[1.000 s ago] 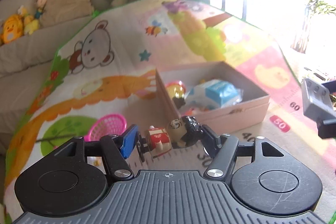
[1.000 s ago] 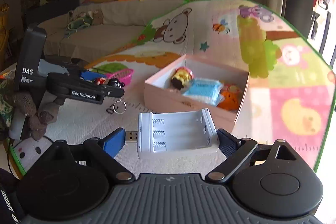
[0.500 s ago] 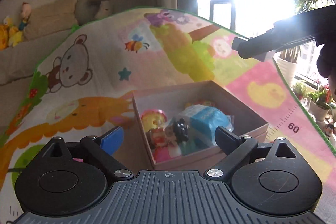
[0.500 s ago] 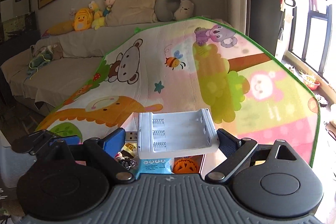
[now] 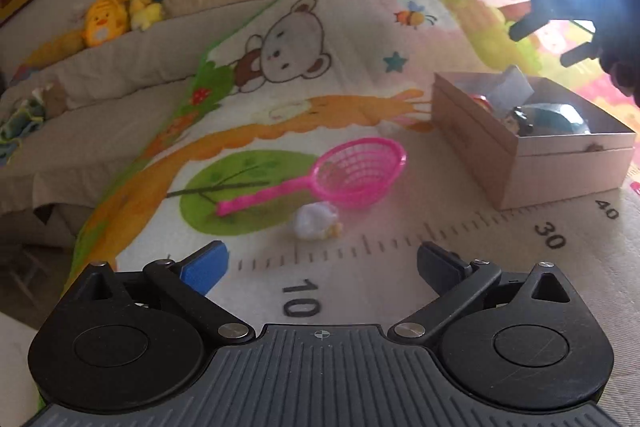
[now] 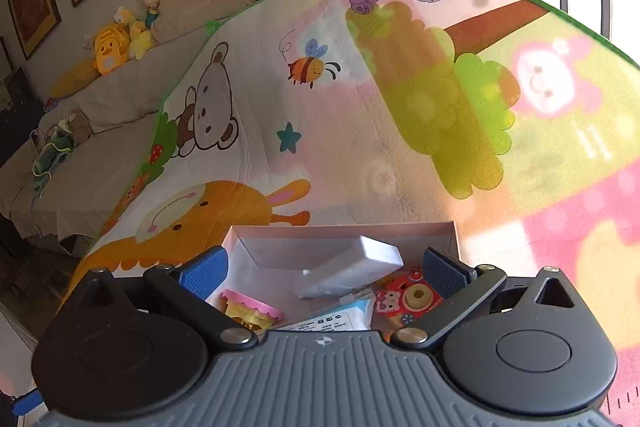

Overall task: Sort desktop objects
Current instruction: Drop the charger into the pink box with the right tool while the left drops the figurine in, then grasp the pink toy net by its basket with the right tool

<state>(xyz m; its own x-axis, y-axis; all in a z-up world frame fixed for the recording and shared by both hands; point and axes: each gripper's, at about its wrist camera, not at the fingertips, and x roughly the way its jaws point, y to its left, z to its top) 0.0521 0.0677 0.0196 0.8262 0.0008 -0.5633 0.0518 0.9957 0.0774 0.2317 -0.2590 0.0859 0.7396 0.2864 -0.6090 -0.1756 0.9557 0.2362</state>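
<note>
Surface covered by a cartoon play mat [image 5: 328, 75]; sofa with plush toys [image 5: 104, 23] behind. On the mat: pink toy strainer [image 5: 352, 175], a small white object [image 5: 316, 223] just beside its bowl, cardboard box [image 5: 520, 163] to the right holding assorted toys. Left tool [image 5: 324, 263]: jaws just opened, now spread wide, nothing between them, printed ruler marks below. Right tool [image 6: 324, 267]: over the box [image 6: 344, 227], jaws just opened fully; white battery holder [image 6: 352, 267] released, tilted, between the fingers but clear of the pads, above the box contents.
</note>
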